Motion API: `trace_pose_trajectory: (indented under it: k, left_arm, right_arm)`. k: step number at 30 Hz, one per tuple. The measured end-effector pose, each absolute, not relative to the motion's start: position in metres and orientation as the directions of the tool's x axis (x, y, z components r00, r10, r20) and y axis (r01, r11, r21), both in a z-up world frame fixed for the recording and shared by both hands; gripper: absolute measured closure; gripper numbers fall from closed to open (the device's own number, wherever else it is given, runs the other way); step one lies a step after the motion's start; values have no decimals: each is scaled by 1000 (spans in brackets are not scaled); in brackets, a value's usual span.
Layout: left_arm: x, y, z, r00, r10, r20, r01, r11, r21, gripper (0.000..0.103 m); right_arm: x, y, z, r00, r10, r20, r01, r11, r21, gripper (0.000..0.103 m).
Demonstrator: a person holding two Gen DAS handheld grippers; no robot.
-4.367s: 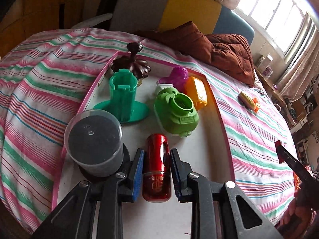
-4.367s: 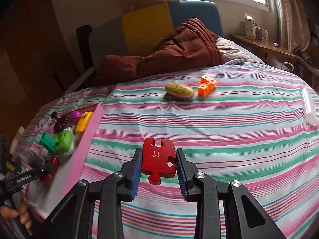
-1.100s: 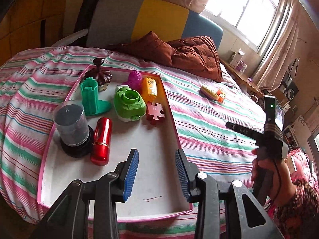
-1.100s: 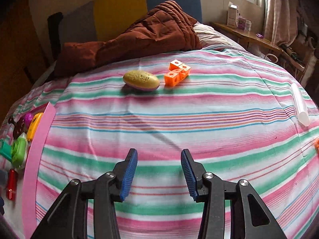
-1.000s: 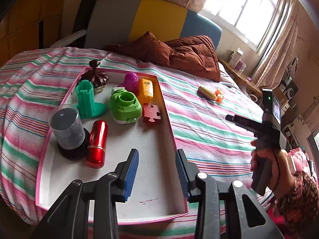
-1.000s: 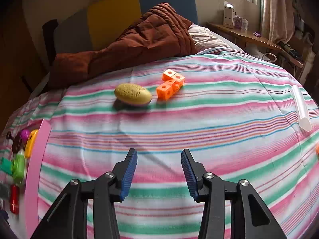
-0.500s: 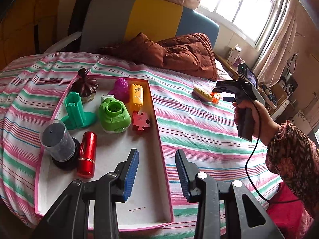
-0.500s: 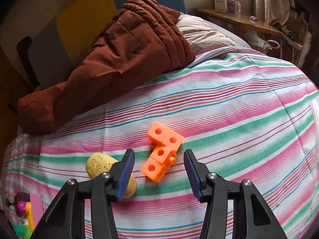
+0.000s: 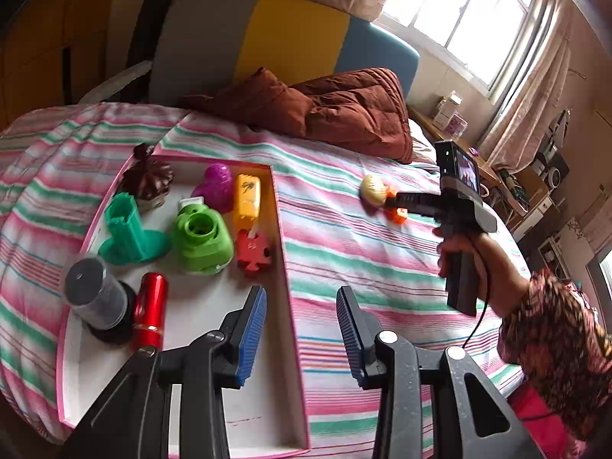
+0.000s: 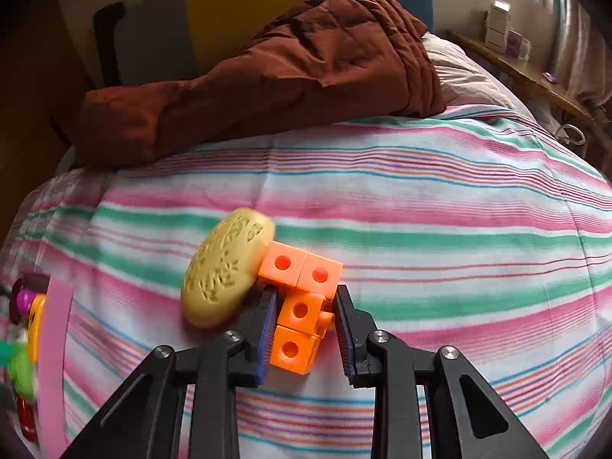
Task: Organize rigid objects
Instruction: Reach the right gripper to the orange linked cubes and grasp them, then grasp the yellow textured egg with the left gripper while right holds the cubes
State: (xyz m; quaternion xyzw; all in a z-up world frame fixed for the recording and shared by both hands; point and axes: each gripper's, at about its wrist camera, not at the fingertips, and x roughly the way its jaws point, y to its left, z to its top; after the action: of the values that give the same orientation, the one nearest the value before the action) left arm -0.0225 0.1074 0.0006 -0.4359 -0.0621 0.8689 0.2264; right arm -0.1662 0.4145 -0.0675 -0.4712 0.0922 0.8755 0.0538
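Observation:
Several orange linked cubes [image 10: 302, 306] lie on the striped bedspread, touching a yellow oval toy [image 10: 225, 267] that leans on them. My right gripper [image 10: 305, 306] is closing around the lower cubes, its blue pads [image 10: 267, 329] pressing both sides. The left wrist view shows this gripper [image 9: 397, 201] held by a person's hand, down at the cubes [image 9: 399, 214] and the yellow toy [image 9: 373, 189]. My left gripper [image 9: 301, 298] hangs open with nothing in it, above the right rim of the pink tray [image 9: 283, 237]. In the tray lie a red puzzle piece [image 9: 252, 248] and a red can [image 9: 151, 306].
The tray also holds a green round toy [image 9: 201, 237], a teal stand [image 9: 128, 229], a dark lidded cup [image 9: 93, 290], an orange block [image 9: 248, 195] and a purple toy [image 9: 216, 183]. A brown quilt [image 10: 287, 65] lies just beyond the cubes. The person's sleeve [image 9: 554, 344] is at right.
My right gripper has come forward and down onto the orange cubes, and its jaws have narrowed around them. The yellow toy now tilts against the cubes. The left gripper has drifted slightly, still open.

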Motion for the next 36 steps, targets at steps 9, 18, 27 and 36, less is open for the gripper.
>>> trace_pose_trajectory:
  k: [9, 18, 27, 36]
  left_arm:
    - [-44, 167, 14, -511, 452, -731, -403, -877, -260, 63]
    - [-99, 259, 6, -467, 412, -783, -504, -851, -147, 59]
    - [-175, 344, -30, -380, 370, -848, -604, -793, -76, 44]
    - [-197, 373, -66, -421, 274, -865, -661, -746, 85, 44]
  right_arm:
    - [-100, 437, -69, -598, 92, -796, -286, -953, 104, 74]
    - [-76, 457, -79, -675, 84, -733, -332, -922, 201, 73]
    - [-75, 450, -81, -680, 116, -724, -336, -927, 167, 73]
    - [-73, 454, -83, -693, 105, -713, -338, -921, 193, 73]
